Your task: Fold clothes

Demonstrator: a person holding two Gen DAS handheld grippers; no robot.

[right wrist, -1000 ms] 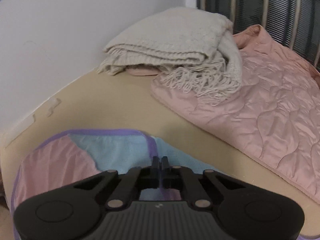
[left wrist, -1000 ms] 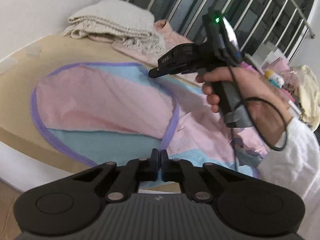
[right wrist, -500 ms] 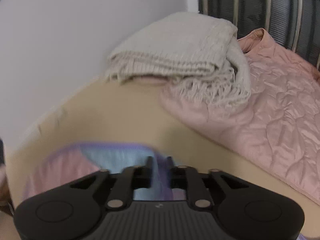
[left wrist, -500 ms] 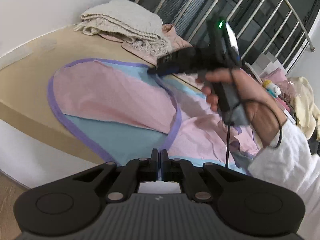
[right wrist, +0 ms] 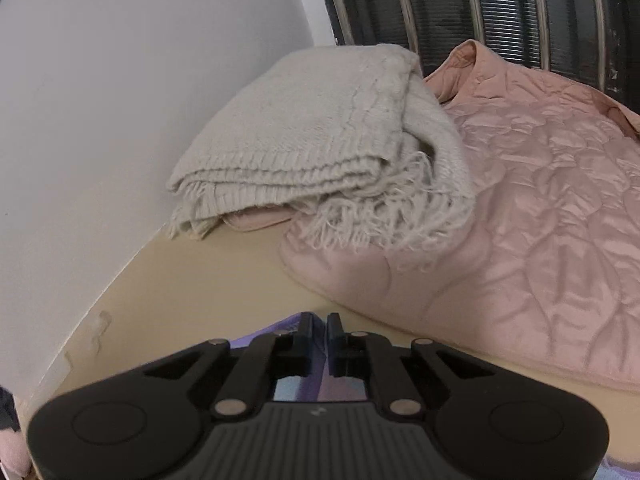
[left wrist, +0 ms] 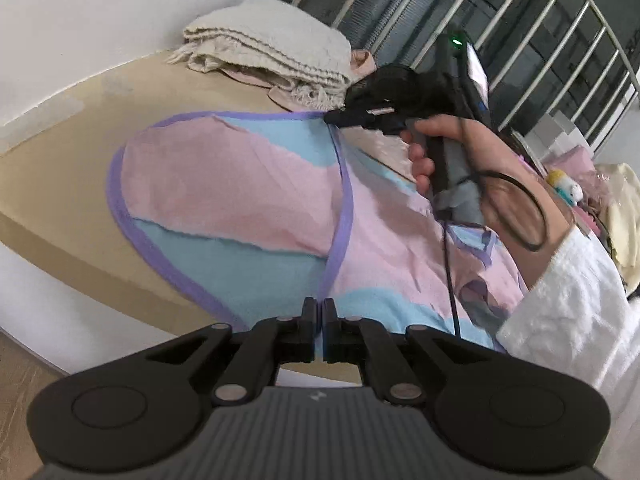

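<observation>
A pink and light-blue garment [left wrist: 240, 184] with purple trim lies spread on the beige table [left wrist: 120, 128], one flap folded over to the left. My left gripper [left wrist: 319, 312] is shut at the garment's near hem, with a sliver of blue cloth between its fingers. A hand [left wrist: 480, 168] holds my right gripper [left wrist: 332, 118], whose tip sits on the purple trim at the flap's far corner. In the right wrist view my right gripper [right wrist: 319, 324] stands nearly shut, with the garment's purple edge [right wrist: 276, 327] in the narrow gap.
A folded beige knitted blanket [right wrist: 320, 132] lies on a pink quilted cover [right wrist: 540, 220] at the back, against the white wall. Metal railing [left wrist: 520, 20] runs behind. Small items and cloths [left wrist: 568, 188] crowd the far right. The table's near edge drops off below my left gripper.
The right gripper came down to the flap's far corner, opened a little, then closed on the purple trim. The left gripper stayed shut and drew back toward the table's near edge.
</observation>
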